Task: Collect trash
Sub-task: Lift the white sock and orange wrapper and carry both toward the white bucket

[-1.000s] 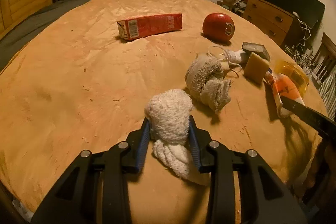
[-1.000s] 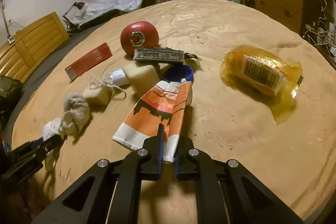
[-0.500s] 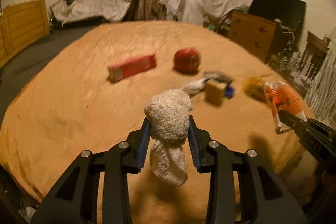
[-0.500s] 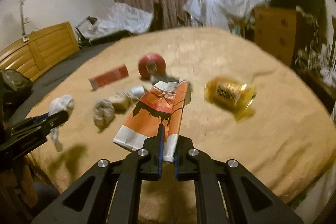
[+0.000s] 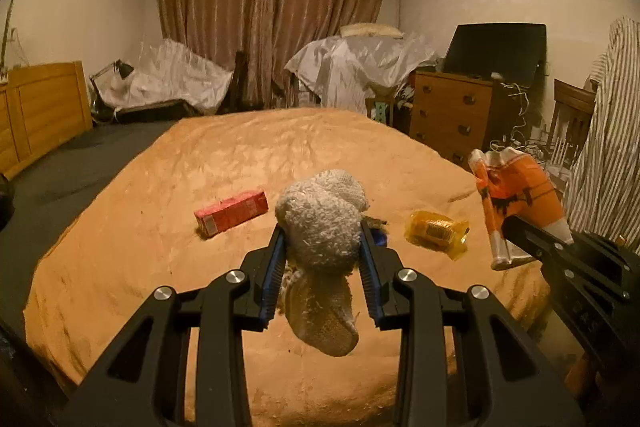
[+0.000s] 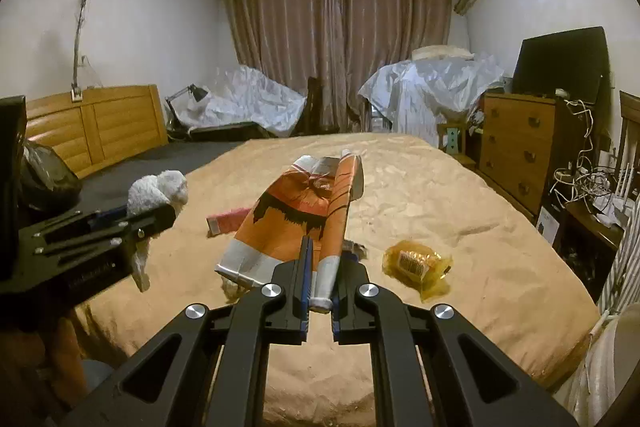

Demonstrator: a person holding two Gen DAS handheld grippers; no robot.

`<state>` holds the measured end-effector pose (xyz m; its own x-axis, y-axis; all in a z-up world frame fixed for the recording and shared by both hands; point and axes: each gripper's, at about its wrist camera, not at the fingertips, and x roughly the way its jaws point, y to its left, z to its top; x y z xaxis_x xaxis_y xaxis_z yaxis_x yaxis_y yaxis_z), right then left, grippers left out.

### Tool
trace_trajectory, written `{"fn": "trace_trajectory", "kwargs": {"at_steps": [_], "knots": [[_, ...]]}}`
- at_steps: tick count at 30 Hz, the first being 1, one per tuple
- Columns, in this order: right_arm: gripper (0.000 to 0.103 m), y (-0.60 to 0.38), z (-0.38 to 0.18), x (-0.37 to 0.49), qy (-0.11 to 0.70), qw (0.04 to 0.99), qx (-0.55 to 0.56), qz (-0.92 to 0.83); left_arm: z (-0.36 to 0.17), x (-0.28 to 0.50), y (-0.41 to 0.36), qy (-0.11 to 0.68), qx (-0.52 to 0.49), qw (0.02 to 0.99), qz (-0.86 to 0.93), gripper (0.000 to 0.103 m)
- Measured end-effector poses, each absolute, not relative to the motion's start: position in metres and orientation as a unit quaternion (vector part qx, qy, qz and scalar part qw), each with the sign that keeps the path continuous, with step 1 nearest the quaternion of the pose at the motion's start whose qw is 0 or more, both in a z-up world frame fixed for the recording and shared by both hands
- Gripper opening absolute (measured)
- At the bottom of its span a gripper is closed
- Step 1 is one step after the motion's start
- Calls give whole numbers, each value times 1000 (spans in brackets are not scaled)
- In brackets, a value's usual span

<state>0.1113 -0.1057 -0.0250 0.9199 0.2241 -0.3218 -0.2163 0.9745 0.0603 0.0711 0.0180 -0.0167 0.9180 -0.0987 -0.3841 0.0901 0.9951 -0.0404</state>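
Left gripper [image 5: 322, 269]: jaws clamped on a wad of white terry cloth [image 5: 320, 227], pinched at its middle, the lower tail hanging free below the pads. Right gripper [image 6: 320, 287]: jaws closed tight on the bottom edge of a flattened orange-and-white carton [image 6: 296, 223], which stands out forward and up from the pads. Both pieces are held clear of the bed [image 5: 140, 227], above its near end.

Judged step: both pickups are carried off toward a bin, though none is identifiable in either view; a dark bag [image 6: 44, 175] at the left edge of the right view may be it, not certain.

To be done well:
- Grip to be kept firm on the carton; only a thin edge is caught, so swinging should be avoided.
- The cloth's dangling tail to be kept from snagging on the bedcover.
- The two grippers, close side by side, to be kept apart.

Left on the bedcover: a red box [image 5: 231, 213], a yellow wrapper [image 5: 436, 233], small items partly hidden behind the cloth.
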Motion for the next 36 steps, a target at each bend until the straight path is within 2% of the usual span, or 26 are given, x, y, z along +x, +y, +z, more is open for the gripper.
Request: {"fn": "trace_trajectory", "kwargs": {"at_steps": [11, 24, 36], "knots": [[9, -103, -12, 94, 154, 982, 16, 113, -11, 58, 8, 170, 2, 984, -48, 33], [9, -107, -14, 104, 168, 978, 26, 118, -14, 59, 4, 182, 1, 982, -56, 33], [9, -175, 9, 90, 171, 984, 31, 42, -4, 74, -61, 181, 11, 975, -128, 33]]}}
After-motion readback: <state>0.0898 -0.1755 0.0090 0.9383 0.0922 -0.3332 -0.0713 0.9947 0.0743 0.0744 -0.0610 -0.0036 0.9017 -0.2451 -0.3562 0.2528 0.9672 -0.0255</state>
